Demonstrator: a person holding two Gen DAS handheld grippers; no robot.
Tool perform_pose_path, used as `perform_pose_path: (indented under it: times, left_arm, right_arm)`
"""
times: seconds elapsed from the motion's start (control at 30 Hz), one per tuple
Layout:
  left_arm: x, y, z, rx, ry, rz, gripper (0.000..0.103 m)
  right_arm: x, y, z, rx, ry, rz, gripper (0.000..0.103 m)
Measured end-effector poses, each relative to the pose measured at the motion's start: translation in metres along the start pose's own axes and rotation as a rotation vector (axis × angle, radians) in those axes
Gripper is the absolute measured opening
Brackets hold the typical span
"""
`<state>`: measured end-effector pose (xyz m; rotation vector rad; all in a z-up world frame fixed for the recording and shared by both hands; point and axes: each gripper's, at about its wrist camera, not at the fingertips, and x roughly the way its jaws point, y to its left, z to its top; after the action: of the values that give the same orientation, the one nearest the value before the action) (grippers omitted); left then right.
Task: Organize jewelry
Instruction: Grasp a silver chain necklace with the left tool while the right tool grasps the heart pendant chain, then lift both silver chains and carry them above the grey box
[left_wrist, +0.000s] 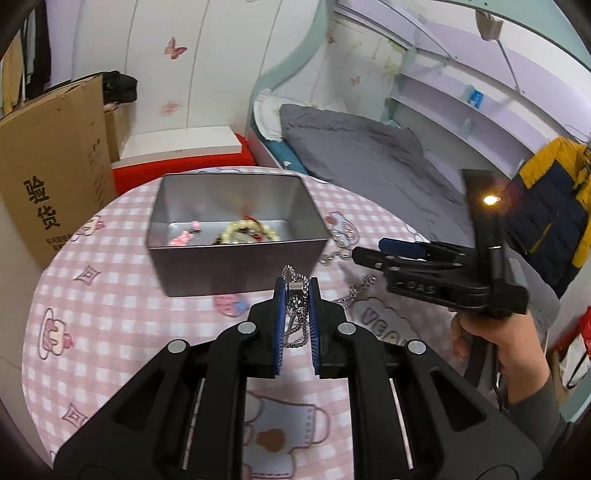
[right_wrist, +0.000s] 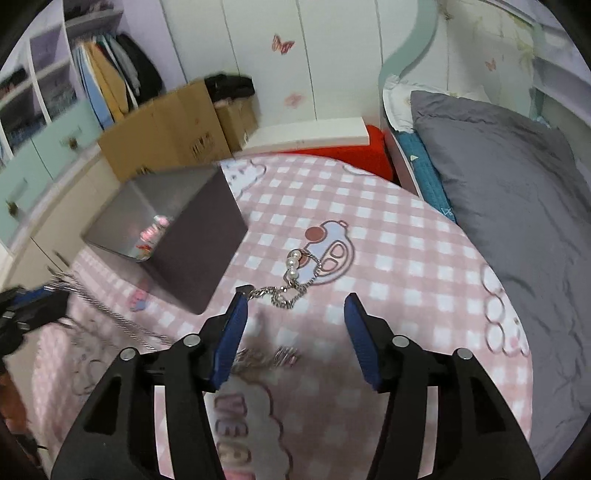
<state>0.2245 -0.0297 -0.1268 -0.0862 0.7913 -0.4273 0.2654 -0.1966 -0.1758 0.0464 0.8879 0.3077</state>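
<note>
My left gripper (left_wrist: 297, 286) is shut on a silver chain necklace (left_wrist: 295, 314), which hangs between its blue pads just in front of the grey metal tin (left_wrist: 236, 266). Inside the tin lie a pale bead bracelet (left_wrist: 245, 232) and pink pieces (left_wrist: 183, 236). In the right wrist view my right gripper (right_wrist: 297, 295) stands open over the table. A pearl-and-chain piece (right_wrist: 295, 273) lies just beyond its tips, one end beside the left fingertip (right_wrist: 240, 299). A second chain (right_wrist: 266, 358) lies on the cloth between the fingers. The tin (right_wrist: 199, 251) is to the left.
The round table has a pink checked cloth (left_wrist: 110, 295). A cardboard box (left_wrist: 48, 177) stands at the left and a red block with a white board (left_wrist: 184, 147) behind the table. A bed with a grey duvet (right_wrist: 517, 221) runs along the right edge.
</note>
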Motion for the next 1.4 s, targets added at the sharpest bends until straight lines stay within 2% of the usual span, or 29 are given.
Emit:
perform_pose_path:
  times: [0.17,0.23,0.27,0.3,0.43,0.53,0.67,0.9,1.1,1.23,1.33,1.37,1.4]
  left_arm:
    - [-0.003,0.014,0.001,-0.016,-0.007,-0.002,0.011]
    - [-0.004,0.017,0.002,-0.019,-0.010,-0.004,0.011]
    - [-0.005,0.019,0.002,-0.021,-0.012,-0.007,0.011]
    - [-0.006,0.020,0.003,-0.024,-0.014,-0.015,0.011]
    - [-0.012,0.018,0.007,-0.020,-0.026,-0.050,0.012]
    - [-0.021,0.014,0.010,-0.002,-0.049,-0.067,0.011]
    - [-0.037,0.007,0.018,0.010,-0.086,-0.094,0.012]
    - [-0.071,-0.007,0.042,0.046,-0.168,-0.152,0.011]
    - [-0.094,-0.016,0.063,0.088,-0.227,-0.156,0.011]
    - [-0.077,-0.016,0.054,0.122,-0.136,-0.140,0.011]
    - [-0.049,-0.006,0.035,0.088,-0.051,-0.129,0.012]
    - [-0.037,-0.003,0.027,0.075,-0.016,-0.121,0.013]
    - [-0.028,-0.002,0.020,0.073,0.009,-0.109,0.021]
  right_arm:
    - [0.026,0.014,0.005,-0.072,0.036,-0.068,0.053]
    - [0.026,0.018,0.005,-0.099,0.033,-0.079,0.034]
    - [0.026,0.018,0.004,-0.104,0.034,-0.067,0.016]
    - [0.026,0.019,0.003,-0.119,0.035,-0.073,0.007]
    - [0.021,0.019,-0.003,-0.130,0.042,-0.078,0.005]
    - [0.006,0.013,-0.006,-0.053,0.019,-0.008,0.004]
    - [-0.032,0.012,-0.004,-0.001,-0.053,0.063,0.004]
    - [-0.091,0.033,0.010,-0.029,-0.166,0.108,0.004]
    - [-0.121,0.056,0.028,-0.068,-0.236,0.153,0.004]
    - [-0.122,0.062,0.030,-0.082,-0.237,0.151,0.004]
    - [-0.115,0.058,0.022,-0.065,-0.218,0.144,0.004]
    - [-0.111,0.057,0.019,-0.059,-0.206,0.142,0.004]
    - [-0.109,0.056,0.014,-0.056,-0.199,0.139,0.004]
